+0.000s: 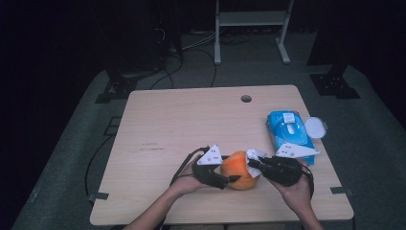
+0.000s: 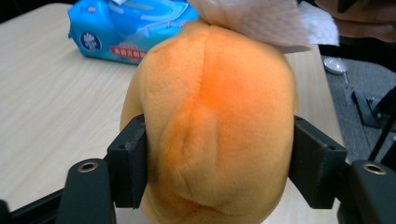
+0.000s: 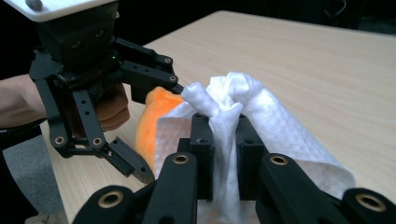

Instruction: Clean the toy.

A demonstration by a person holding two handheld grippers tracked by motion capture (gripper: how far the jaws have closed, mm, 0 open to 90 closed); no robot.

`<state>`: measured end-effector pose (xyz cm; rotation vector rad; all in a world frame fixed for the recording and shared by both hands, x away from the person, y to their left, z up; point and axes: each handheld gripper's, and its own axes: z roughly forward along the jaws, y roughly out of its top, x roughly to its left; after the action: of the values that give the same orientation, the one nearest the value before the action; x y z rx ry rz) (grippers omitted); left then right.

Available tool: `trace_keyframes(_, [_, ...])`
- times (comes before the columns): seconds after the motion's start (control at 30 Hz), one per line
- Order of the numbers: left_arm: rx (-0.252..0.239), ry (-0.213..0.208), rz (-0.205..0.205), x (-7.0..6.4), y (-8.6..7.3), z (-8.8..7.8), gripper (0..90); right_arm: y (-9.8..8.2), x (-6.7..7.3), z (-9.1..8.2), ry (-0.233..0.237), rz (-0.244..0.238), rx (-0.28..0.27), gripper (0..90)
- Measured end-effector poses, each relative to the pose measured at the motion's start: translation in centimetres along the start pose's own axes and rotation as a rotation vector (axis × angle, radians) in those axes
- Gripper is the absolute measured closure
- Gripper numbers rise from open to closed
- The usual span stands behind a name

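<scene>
From above, we see the orange plush toy (image 1: 240, 170) on the worktop (image 1: 191, 124) between both claws. Our left claw (image 2: 219, 163) squeezes its sides. Our right claw (image 3: 225, 149) is clenched on a white wipe (image 3: 261, 121) draped over it.

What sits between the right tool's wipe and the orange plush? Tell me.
Nothing visible. The right tool is shut on the white wipe, which lies against the top of the orange plush. The left tool clamps the plush's sides.

toy (image 1: 238, 170) btwn grippers | wipe (image 1: 253, 155) on toy | pack (image 1: 289, 132) behind-right
</scene>
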<state>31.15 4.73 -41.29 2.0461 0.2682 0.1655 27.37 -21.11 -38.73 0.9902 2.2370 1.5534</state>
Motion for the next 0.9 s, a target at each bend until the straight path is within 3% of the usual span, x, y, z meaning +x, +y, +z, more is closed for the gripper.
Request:
trace_keyframes(0.17, [0.049, 0.008, 0.046, -0.5, 0.5, -0.4, 30.9, 0.3, 1.5, 0.8, 0.038, -0.023, 0.006, 80.5])
trace_keyframes(0.3, [0.031, 0.003, 0.006, -0.2, -0.1, -0.1, 29.3, 0.1, 2.4, 1.7, 0.074, -0.036, 0.013, 80.4])
trace_keyframes(0.43, [0.025, 0.002, -0.001, -0.1, -0.3, 0.0, 29.4, 0.2, 1.6, 1.4, 0.055, -0.025, 0.008, 80.4])
trace_keyframes(0.53, [0.020, -0.007, -0.006, 0.1, -0.4, -0.1, 28.9, -0.4, 0.1, 0.9, -0.006, -0.002, 0.012, 80.3])
trace_keyframes(0.63, [0.008, -0.021, -0.012, 0.1, -0.5, 0.2, 21.3, -1.1, -1.0, 0.6, 0.006, 0.056, 0.014, 80.3])
trace_keyframes(0.73, [0.012, -0.014, -0.015, 0.2, -0.5, 0.4, 10.6, -1.2, -0.8, 0.8, 0.009, 0.052, 0.021, 80.2])
trace_keyframes(0.9, [-0.002, -0.016, -0.013, 0.0, -1.0, 0.9, 10.4, -1.2, -0.7, 1.0, 0.028, 0.060, 0.019, 80.2])
